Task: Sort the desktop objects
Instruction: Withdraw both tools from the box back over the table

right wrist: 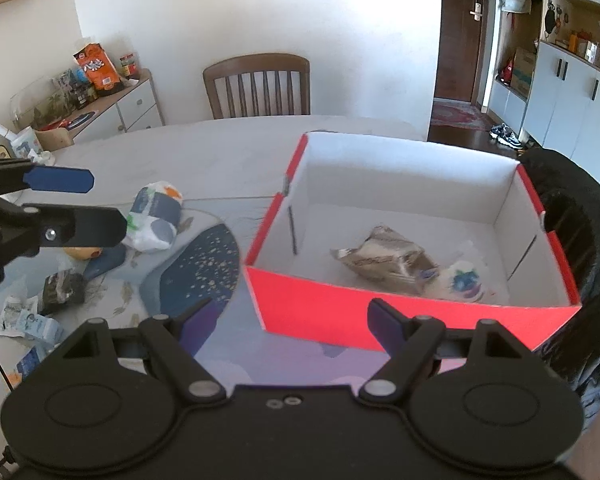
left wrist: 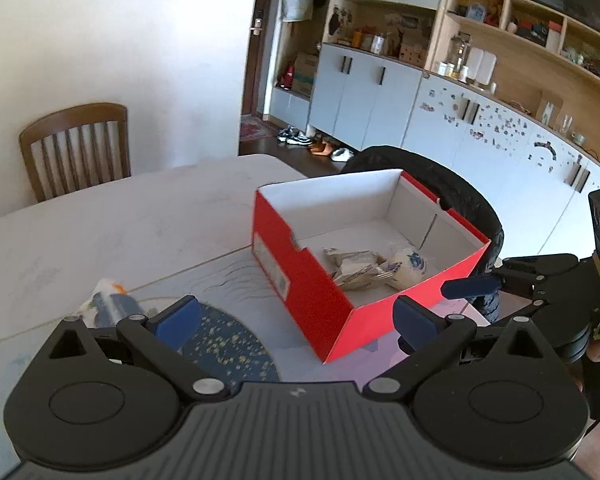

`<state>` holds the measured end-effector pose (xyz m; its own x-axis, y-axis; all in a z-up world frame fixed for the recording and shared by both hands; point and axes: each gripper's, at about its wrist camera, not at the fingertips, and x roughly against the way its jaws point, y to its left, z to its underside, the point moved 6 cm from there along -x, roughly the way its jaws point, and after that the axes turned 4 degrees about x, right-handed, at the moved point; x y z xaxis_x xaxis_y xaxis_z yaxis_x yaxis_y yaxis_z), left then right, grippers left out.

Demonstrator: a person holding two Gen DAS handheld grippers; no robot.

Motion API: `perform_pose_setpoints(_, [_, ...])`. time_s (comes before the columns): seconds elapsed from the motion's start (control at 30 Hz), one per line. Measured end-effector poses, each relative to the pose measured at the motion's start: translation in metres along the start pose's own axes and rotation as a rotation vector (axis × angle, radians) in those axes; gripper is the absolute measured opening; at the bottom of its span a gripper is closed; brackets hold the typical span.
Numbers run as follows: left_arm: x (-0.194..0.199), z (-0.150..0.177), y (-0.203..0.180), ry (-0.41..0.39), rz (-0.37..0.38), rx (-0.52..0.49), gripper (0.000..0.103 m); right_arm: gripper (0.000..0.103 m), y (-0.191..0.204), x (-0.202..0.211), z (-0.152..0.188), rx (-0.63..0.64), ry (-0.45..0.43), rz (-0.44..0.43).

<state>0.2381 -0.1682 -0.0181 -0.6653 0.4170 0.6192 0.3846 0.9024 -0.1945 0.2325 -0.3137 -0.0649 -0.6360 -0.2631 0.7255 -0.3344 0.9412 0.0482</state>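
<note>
A red open box stands on the table. It holds a crumpled tan packet and a white round packet. My left gripper is open and empty, in front of the box's near corner. My right gripper is open and empty, in front of the box's red front wall. The left gripper also shows at the left of the right wrist view, above a white and blue tissue pack.
At the table's left lie a yellow thing, a dark wrapper and blue-white packets. A patterned mat covers the table. A wooden chair stands at the far side. A black chair is right behind the box.
</note>
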Motion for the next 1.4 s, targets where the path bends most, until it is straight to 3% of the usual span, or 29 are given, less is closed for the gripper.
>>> perform_pose_setpoints(0.4, [0.033,0.029,0.041,-0.036,-0.010,0.033,0.103,0.083,0.055,-0.015,-0.014,0.017,-0.013,-0.029])
perform_pose_setpoints(0.6, [0.052,0.050,0.060,-0.056,-0.035,-0.018,0.103,0.083,0.088,-0.031,-0.021,0.059,-0.015,-0.027])
perform_pose_setpoints(0.83, [0.063,0.082,0.088,0.005,-0.053,-0.051,0.103,0.084,0.114,-0.045,-0.031,0.074,-0.017,-0.051])
perform_pose_setpoints(1.1, [0.065,0.114,0.124,0.078,-0.084,-0.016,0.103,0.084,0.131,-0.065,-0.043,0.096,0.005,-0.059])
perform_pose_setpoints(1.4, [0.063,0.139,0.138,0.114,-0.092,-0.060,0.103,0.084,0.146,-0.095,-0.064,0.121,0.013,-0.057])
